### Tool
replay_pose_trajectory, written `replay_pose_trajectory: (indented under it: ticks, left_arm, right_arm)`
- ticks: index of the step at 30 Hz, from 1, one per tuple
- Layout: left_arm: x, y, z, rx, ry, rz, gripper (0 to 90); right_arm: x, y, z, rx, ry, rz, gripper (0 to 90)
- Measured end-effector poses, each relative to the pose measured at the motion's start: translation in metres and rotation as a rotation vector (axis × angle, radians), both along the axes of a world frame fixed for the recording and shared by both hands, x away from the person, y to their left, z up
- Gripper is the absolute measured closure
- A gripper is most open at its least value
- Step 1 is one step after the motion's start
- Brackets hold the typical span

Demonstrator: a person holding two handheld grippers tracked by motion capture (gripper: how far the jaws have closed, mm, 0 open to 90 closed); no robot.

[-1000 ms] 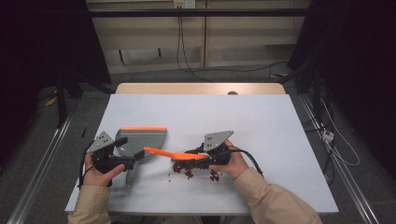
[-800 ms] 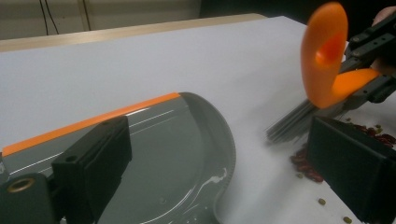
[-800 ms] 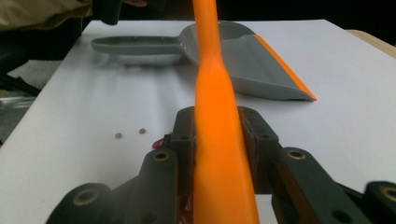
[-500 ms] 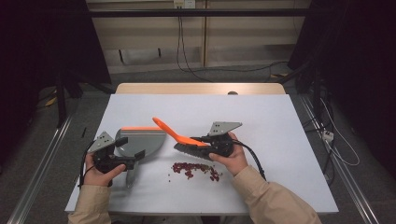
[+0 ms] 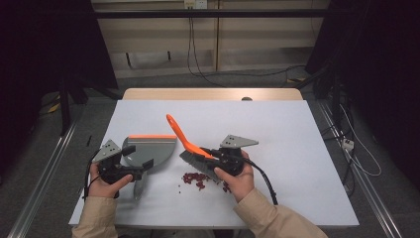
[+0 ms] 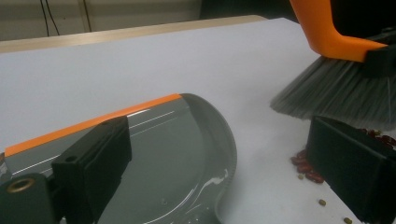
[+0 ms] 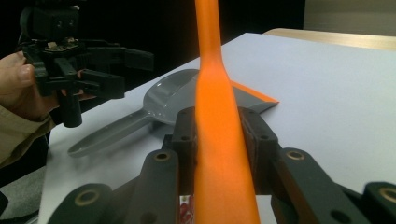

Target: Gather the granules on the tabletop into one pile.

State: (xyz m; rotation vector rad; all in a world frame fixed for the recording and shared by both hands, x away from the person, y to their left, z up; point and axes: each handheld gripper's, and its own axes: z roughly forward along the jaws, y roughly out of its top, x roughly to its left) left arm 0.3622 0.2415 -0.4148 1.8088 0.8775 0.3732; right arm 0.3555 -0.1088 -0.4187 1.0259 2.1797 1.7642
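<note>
A grey dustpan (image 5: 148, 148) with an orange front edge lies on the white table (image 5: 277, 134), its handle toward the person. My left gripper (image 5: 140, 157) hovers open over the dustpan (image 6: 177, 154), its jaws wide apart and holding nothing. My right gripper (image 5: 212, 154) is shut on the orange handle of a brush (image 5: 184, 136), and the handle tilts up toward the far left. The grey bristles (image 6: 336, 95) hang just above a small pile of red beans (image 5: 195, 179). In the right gripper view the brush handle (image 7: 219, 116) runs up between the jaws, with the left gripper (image 7: 123, 70) above the dustpan (image 7: 173, 95).
A few loose beans (image 6: 322, 202) lie scattered by the pile. A wooden strip (image 5: 213, 94) borders the table's far edge. Black cables trail from both grippers, and metal rails run on the floor at either side.
My right gripper has lifted the brush off the bean pile and swung its handle from pointing left to slanting up and away. My left gripper has stayed by the dustpan.
</note>
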Motion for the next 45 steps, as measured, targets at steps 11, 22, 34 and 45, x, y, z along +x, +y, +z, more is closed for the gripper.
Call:
replay_pose_trajectory:
  ticks: [11, 22, 34, 45]
  left_arm:
    - [-0.001, 0.002, 0.002, 0.000, -0.010, 0.005, 7.2]
    - [-0.001, 0.004, 0.003, 0.001, -0.015, 0.013, 7.2]
    - [-0.002, 0.003, 0.003, 0.002, -0.017, 0.013, 7.2]
    - [-0.002, 0.002, 0.004, 0.004, -0.019, 0.008, 7.2]
  right_arm:
    - [-0.018, 0.027, -0.009, 0.076, 0.046, 0.042, 70.9]
    - [-0.031, 0.051, -0.028, 0.113, 0.186, 0.083, 70.9]
    - [-0.021, 0.029, -0.040, 0.039, 0.222, -0.020, 71.2]
    - [-0.015, 0.003, -0.040, 0.028, 0.241, -0.099, 70.8]
